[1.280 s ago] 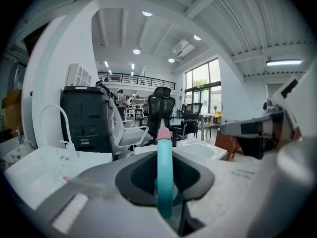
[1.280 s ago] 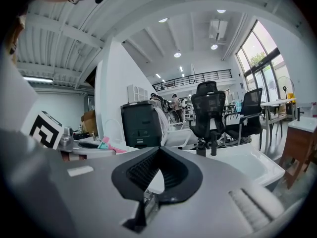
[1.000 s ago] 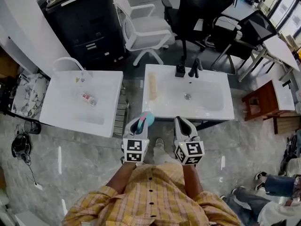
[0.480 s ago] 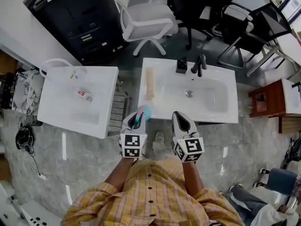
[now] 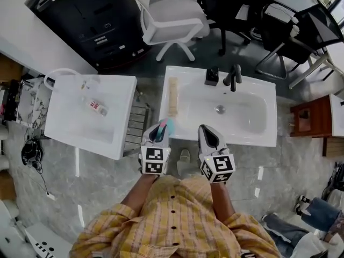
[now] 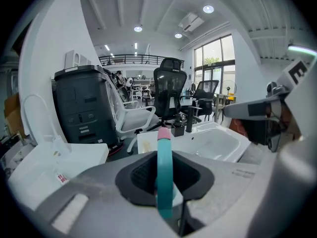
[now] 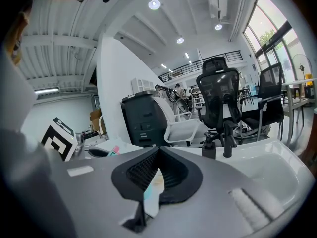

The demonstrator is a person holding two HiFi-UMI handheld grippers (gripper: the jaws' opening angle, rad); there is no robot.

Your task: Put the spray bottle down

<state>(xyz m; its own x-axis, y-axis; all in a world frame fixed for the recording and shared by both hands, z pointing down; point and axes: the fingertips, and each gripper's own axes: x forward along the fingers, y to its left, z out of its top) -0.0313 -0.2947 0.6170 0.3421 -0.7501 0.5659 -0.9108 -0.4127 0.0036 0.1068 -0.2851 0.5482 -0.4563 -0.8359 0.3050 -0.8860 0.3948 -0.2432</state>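
Observation:
The spray bottle (image 5: 165,127) is teal with a pink tip. It stands upright between the jaws of my left gripper (image 5: 159,131), which is shut on it just short of the front left corner of the white sink top (image 5: 180,123). In the left gripper view the bottle (image 6: 164,175) fills the gap between the black pads (image 6: 138,175). My right gripper (image 5: 207,134) hovers beside it at the sink's front edge, jaws together and nothing in them. From the right gripper view the pad tips (image 7: 159,152) meet, and the bottle's pink tip (image 7: 115,150) shows at the left.
On the sink top stand a black faucet (image 5: 234,77) and a black soap dispenser (image 5: 212,76); a beige strip (image 5: 172,97) lies along its left rim. A second white basin (image 5: 64,128) at the left holds a clear bottle (image 5: 97,107). Behind are a white chair (image 5: 172,20) and a black cabinet (image 5: 91,20).
Both grippers have moved forward and down toward the sink's front edge. The teal bottle has stayed in the left gripper's jaws.

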